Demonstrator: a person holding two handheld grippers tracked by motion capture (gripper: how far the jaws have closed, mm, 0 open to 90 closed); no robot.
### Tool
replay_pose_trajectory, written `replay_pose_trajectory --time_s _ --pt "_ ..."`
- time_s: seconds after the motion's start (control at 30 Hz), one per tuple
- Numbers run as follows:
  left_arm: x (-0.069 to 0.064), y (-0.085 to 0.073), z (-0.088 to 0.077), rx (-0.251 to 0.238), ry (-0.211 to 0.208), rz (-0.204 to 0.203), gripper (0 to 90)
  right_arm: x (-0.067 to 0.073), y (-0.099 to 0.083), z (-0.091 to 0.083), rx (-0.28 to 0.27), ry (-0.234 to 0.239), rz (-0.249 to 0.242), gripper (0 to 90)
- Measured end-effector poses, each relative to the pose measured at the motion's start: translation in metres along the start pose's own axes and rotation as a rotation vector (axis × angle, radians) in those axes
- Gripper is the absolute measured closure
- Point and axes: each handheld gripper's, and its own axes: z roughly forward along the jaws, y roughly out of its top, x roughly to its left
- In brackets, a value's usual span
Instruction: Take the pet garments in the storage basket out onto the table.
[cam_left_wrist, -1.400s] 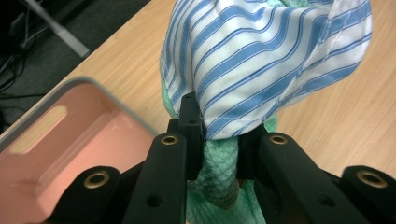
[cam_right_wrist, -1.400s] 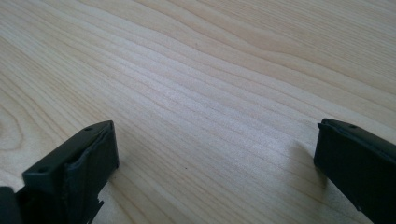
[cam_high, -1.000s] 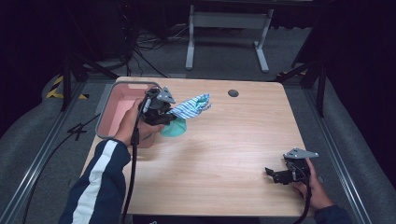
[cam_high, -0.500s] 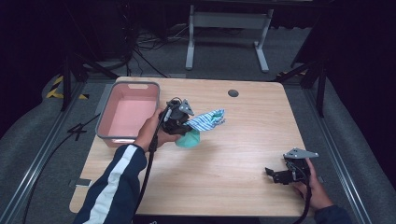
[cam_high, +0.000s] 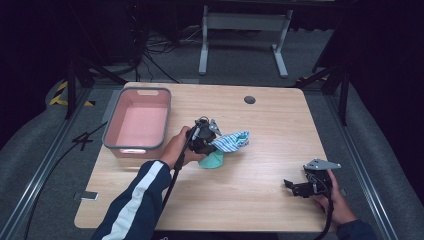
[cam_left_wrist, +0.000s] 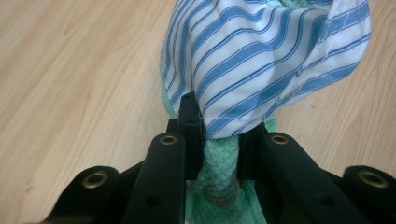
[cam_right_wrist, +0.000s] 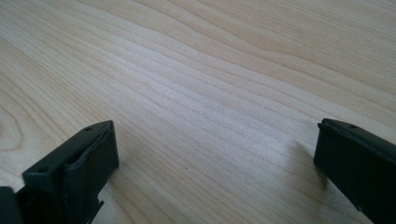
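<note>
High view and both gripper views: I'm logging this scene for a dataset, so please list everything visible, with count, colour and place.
Striped cloth: one, blue and white, clamped in the left gripper over mid-table.
Green cloth: one, teal, bunched under the striped one, same grip.
Bin: one, pink with grey rim, table's left.
Table: one, light wood.
Left gripper: black, shut on both cloths.
Right gripper: black, open, low over the table's near right corner.

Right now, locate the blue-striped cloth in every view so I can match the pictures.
High view: striped cloth near the table's centre, right of the pink bin, held at the left gripper.
Left gripper view: striped cloth top centre, pinched with a green cloth between the jaws.
Right gripper view: not in it.
Shared landmark: the wooden tabletop.
</note>
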Motion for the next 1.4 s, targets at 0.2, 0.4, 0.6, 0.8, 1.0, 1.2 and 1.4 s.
replay_pose_trajectory --time_s 0.2,0.4,0.6,0.8,1.0,1.2,1.4 --pt "-0.005 -0.002 0.019 0.028 -0.012 0.008 77.0 0.000 0.000 0.000 0.000 0.000 0.001 0.2" --pt "-0.008 -0.007 0.030 0.042 -0.022 0.007 75.6 0.000 0.000 0.000 0.000 0.001 0.000 0.2" --pt "-0.013 -0.012 0.037 0.058 -0.039 0.014 71.8 0.000 0.000 0.000 0.000 0.000 0.001 0.2" --pt "-0.018 -0.015 0.042 0.068 -0.059 0.021 60.4 0.000 0.000 0.000 0.000 0.000 -0.001 0.2" --pt "-0.021 -0.016 0.042 0.074 -0.067 0.027 45.4 0.000 0.000 0.000 -0.001 -0.001 -0.002 0.2" --pt "-0.023 -0.016 0.042 0.055 -0.071 0.011 30.4 0.000 0.000 0.000 -0.001 -0.001 -0.002 0.2" --pt "-0.023 -0.017 0.038 0.015 -0.084 -0.002 20.7 0.000 0.000 0.000 -0.001 -0.001 -0.001 0.2"
